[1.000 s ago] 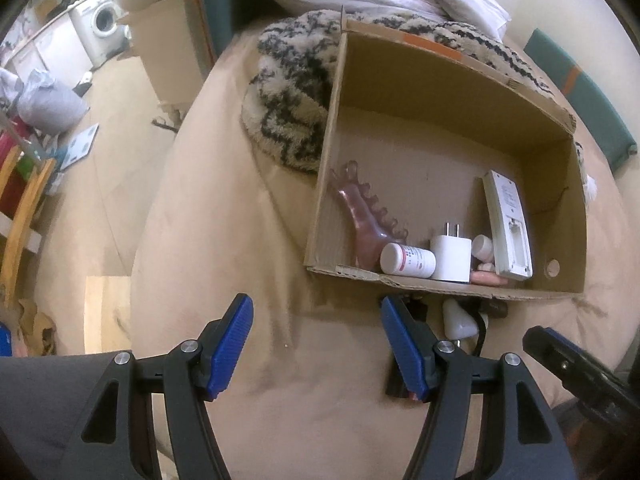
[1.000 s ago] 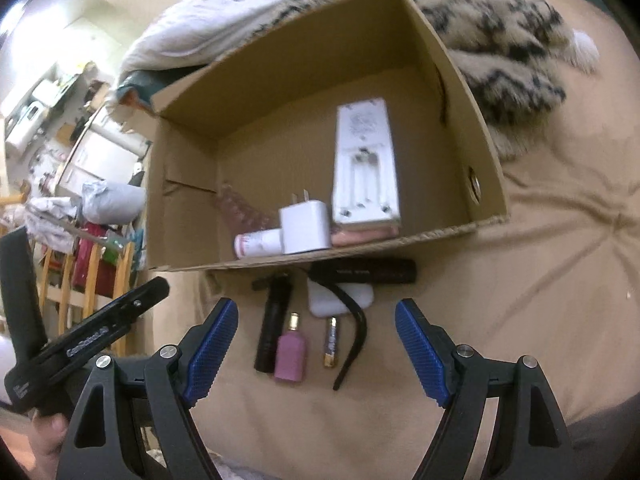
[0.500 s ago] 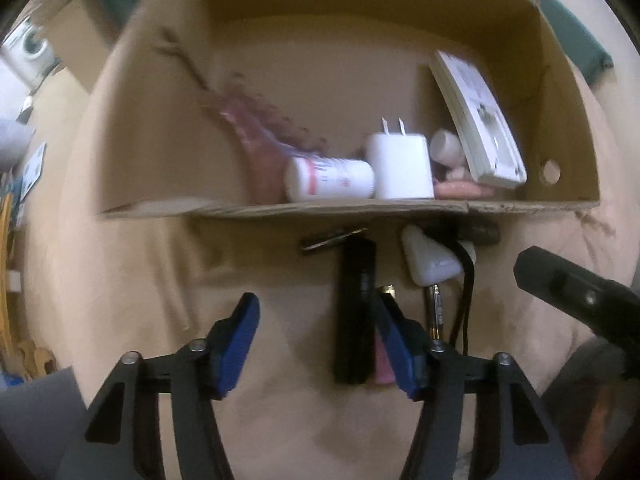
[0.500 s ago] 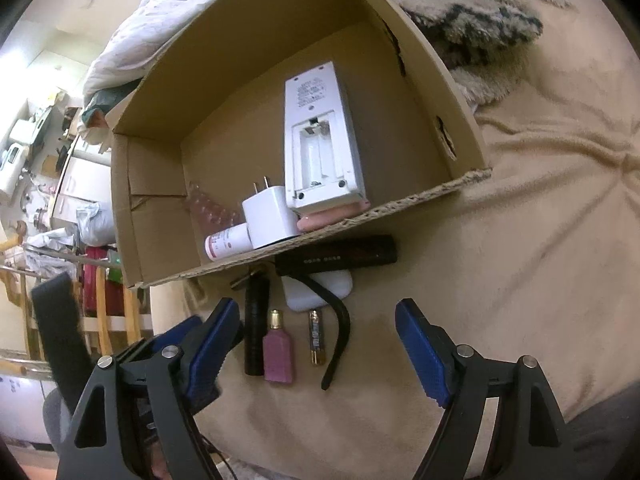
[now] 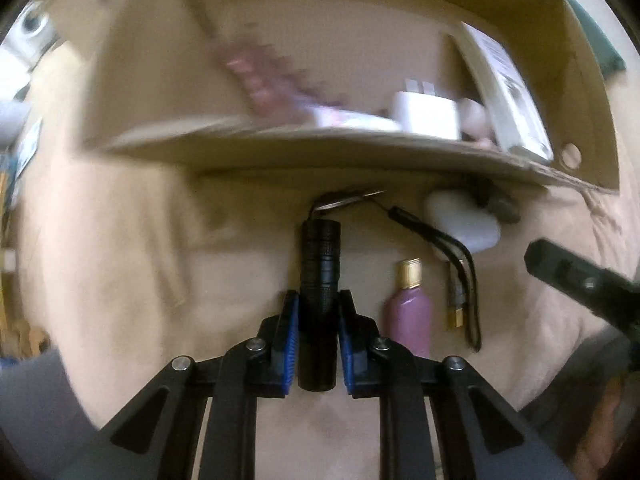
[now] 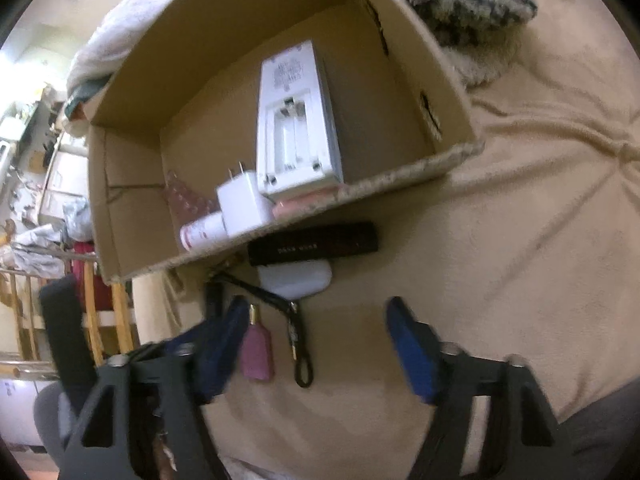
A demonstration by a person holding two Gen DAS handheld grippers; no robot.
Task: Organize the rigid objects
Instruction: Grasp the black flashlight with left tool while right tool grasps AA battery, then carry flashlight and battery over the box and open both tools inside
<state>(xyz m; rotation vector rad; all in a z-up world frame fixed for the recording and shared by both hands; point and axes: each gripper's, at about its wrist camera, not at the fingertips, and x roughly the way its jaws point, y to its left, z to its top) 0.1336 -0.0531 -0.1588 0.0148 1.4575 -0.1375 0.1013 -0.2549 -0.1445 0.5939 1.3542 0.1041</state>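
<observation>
My left gripper (image 5: 318,300) points down at the beige bedspread and is shut on a black flashlight (image 5: 320,256), which lies in front of the cardboard box (image 5: 360,152). To its right lie a pink bottle (image 5: 409,308), a small battery (image 5: 456,300), a black strap (image 5: 468,276) and a white case (image 5: 464,220). My right gripper (image 6: 316,308) hovers over the pink bottle (image 6: 256,350) and the battery (image 6: 294,334). Its jaws are closing with both items between them, and the pads touch neither.
The cardboard box (image 6: 400,172) holds a white remote (image 6: 296,120), a white charger (image 6: 244,204), a pink hair claw (image 6: 184,200) and a white tube (image 6: 202,232). A long black case (image 6: 312,244) lies against its front wall. A patterned blanket (image 6: 472,4) lies behind it.
My left gripper has come down onto the flashlight and shut on it. The right gripper has sunk toward the bottle and battery, and its jaws have narrowed.
</observation>
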